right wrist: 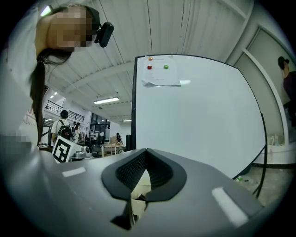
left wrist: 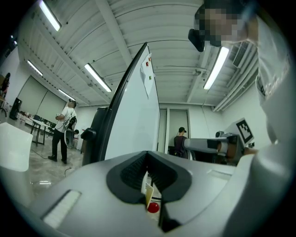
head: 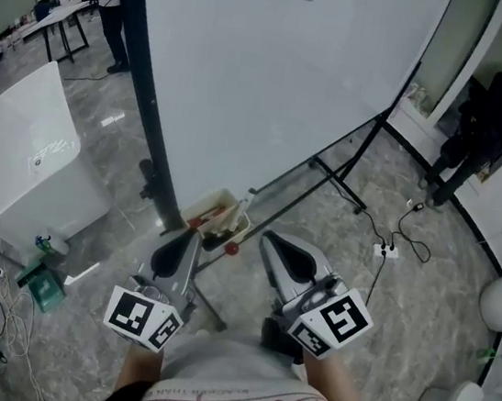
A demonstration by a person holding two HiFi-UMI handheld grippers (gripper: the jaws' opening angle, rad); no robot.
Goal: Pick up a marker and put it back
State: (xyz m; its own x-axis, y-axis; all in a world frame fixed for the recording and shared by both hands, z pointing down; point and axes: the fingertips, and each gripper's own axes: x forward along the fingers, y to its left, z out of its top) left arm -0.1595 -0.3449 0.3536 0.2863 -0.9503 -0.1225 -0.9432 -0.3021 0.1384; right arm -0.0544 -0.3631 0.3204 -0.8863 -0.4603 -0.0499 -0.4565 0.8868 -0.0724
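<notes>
Grey-shelled, the left hand-held gripper (head: 193, 237) is clenched: the left gripper view shows its dark ribbed pads (left wrist: 134, 169) meeting at the tips with nothing between them. The right hand-held gripper (head: 268, 238) is clenched too and empty, with its pads tip to tip in the right gripper view.

Both point at the cream open-topped tray (head: 240, 224), which sits at the lower edge of the large white whiteboard (head: 286, 79). The left tips are just beside the tray's near rim and the right tips are near its right end. The red marker (head: 199, 223) lies inside the tray among dark items too small to tell. A small red round knob (head: 231, 249) sits just below the tray's near corner.

The whiteboard stands on a black metal stand (head: 347, 176). A white paper sheet (right wrist: 161, 81) hangs near its top edge.
</notes>
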